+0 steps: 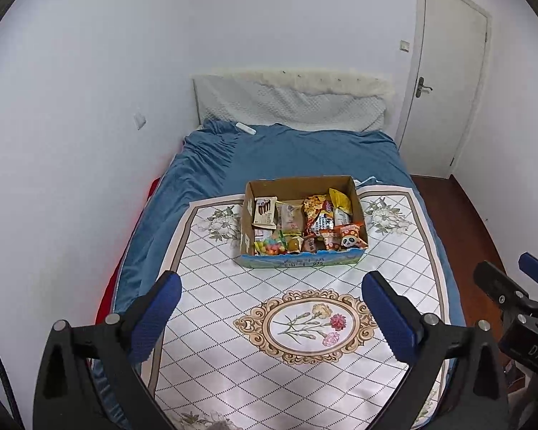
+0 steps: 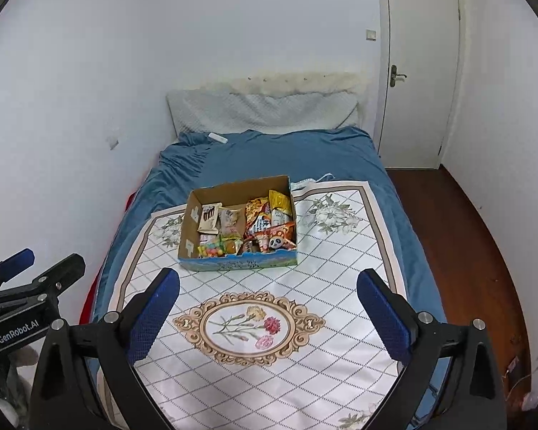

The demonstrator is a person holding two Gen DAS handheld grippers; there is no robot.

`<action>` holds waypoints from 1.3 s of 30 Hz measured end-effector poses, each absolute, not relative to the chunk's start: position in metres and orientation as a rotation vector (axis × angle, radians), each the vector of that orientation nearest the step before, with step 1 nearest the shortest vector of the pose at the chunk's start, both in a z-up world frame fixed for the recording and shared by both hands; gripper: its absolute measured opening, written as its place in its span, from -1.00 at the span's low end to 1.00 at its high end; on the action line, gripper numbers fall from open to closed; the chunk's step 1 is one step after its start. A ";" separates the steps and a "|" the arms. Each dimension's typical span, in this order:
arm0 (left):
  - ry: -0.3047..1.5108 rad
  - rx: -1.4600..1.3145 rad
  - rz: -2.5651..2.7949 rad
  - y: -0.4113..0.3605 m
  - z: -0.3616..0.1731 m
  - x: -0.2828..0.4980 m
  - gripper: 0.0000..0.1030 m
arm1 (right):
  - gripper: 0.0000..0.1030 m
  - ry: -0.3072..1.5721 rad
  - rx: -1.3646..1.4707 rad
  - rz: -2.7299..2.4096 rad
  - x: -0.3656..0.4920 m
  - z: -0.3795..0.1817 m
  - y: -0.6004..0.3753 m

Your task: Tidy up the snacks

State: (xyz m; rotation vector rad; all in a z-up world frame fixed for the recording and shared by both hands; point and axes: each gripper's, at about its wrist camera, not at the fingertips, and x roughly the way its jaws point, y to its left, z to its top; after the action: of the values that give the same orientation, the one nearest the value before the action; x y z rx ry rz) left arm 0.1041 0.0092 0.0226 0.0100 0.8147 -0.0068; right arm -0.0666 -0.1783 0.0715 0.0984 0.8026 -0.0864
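blue-padded left tongs (image 1: 270,317) and right tongs (image 2: 268,313) wide apart, empty, above mat (image 1: 305,286).

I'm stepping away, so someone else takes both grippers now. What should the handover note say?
Left hand-held gripper: open, empty, above the patterned mat.
Right hand-held gripper: open, empty, beside it.
Cardboard box sits on the mat on the bed, holding all the snack packets.
Done: no snacks lie loose outside the box.
Left: seemingly nothing; check the packing.

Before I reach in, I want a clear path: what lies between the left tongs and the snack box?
Only bare patterned cloth between left tongs and snack box, in the left wrist view.
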 end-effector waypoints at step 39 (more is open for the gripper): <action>0.845 0.039 0.025 -0.002 -0.012 0.169 1.00 | 0.97 0.824 0.072 -0.163 0.023 0.025 -0.191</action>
State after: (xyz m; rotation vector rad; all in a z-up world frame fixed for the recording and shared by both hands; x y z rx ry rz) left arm 0.1693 -0.0017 -0.0121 0.0386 0.8450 0.0252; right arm 0.0230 -0.1905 0.0250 0.0717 0.8235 -0.1629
